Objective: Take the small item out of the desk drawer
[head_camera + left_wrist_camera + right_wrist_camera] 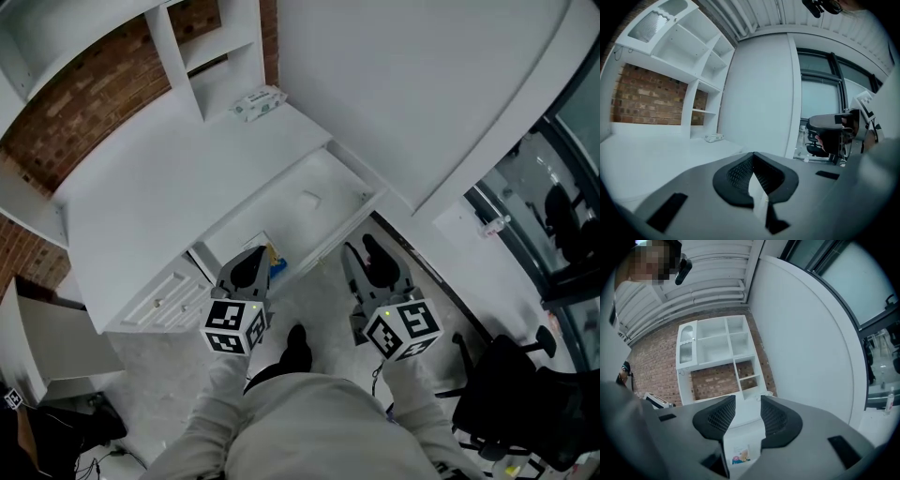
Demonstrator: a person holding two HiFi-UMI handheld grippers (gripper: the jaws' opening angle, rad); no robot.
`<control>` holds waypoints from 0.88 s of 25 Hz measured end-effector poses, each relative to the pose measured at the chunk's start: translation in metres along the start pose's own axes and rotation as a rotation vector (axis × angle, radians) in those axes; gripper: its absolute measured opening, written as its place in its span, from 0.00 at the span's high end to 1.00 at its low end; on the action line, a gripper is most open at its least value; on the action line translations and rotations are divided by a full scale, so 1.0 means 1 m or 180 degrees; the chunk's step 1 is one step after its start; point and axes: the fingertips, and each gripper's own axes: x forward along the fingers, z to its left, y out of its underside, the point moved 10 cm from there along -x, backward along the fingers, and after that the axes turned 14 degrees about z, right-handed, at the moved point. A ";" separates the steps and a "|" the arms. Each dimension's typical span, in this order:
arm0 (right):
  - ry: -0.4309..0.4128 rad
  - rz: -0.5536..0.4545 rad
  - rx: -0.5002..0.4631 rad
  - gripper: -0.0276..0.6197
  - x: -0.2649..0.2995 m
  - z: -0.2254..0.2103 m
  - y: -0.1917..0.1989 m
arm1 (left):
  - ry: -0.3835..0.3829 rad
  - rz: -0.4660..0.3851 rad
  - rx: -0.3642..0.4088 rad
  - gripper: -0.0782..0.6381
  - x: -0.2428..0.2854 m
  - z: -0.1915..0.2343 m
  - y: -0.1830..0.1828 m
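Observation:
The white desk's drawer stands pulled out. A small packet with a blue and yellow print lies at the drawer's near left end. My left gripper hovers right beside it, and in the left gripper view its jaws meet at the tips with nothing between them. My right gripper hangs over the drawer's front right corner. Its jaws stand apart, and the packet shows low in the gap between them, untouched.
A tissue pack lies on the desktop near the shelf unit. Small drawer fronts sit left of the open drawer. A curved white wall stands to the right, with a black office chair behind me.

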 end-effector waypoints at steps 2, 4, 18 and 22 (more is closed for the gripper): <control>0.0018 0.0015 -0.0009 0.68 0.014 -0.001 -0.005 | 0.0015 0.0003 0.0027 0.87 0.009 0.010 -0.004; 0.0046 0.0030 -0.0030 0.67 0.026 -0.002 -0.008 | 0.0030 0.0006 0.0040 0.87 0.016 0.018 -0.008; 0.0072 0.0092 -0.0084 0.66 0.067 -0.018 -0.024 | 0.0022 0.0052 0.0076 0.87 0.044 0.044 -0.017; -0.0029 0.0117 -0.0094 0.63 0.085 -0.028 -0.032 | -0.0064 0.0059 0.0033 0.87 0.053 0.053 -0.021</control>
